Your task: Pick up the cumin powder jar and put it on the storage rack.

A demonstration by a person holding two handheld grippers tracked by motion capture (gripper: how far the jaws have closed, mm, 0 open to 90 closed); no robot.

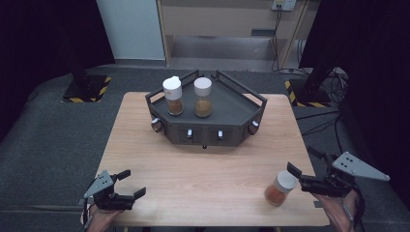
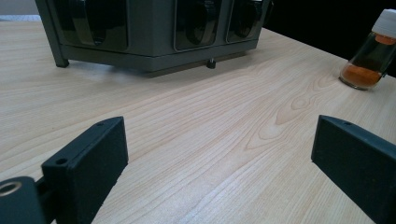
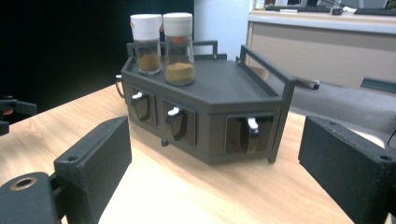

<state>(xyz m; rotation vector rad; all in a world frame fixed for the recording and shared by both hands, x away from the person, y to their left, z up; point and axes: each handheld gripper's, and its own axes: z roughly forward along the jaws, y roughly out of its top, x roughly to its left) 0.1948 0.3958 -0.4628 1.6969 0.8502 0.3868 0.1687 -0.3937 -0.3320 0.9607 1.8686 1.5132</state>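
- Nearest us, our left gripper (image 1: 129, 190) hovers low over the table's (image 1: 203, 188) near-left corner, jaws spread wide with nothing between them; in the left gripper view only bare wood lies between the jaws.
- Our right gripper (image 1: 300, 170) sits at the near-right corner, jaws spread, holding nothing.
- A loose spice jar (image 1: 281, 188), white cap and orange powder, stands just beside our right gripper; it looks tilted, and we cannot tell whether a jaw touches its cap.
- Two more jars (image 1: 172, 95) (image 1: 203, 97) stand upright side by side on top of the dark rack (image 1: 232, 104) at the table's far middle, near its left rear rail.
- We judge the work to be getting the loose jar onto the rack with the others.
- Risks:
  - the jar is near the front and right edges, so a nudge from an open jaw could tip it or roll it off;
  - a grip on the smooth cap alone might slip;
  - coming in low could catch the rack's rails, or knock the two jars already set.
- Room: the middle of the table is open wood, and the rack top's right half is free, so we would approach from above.
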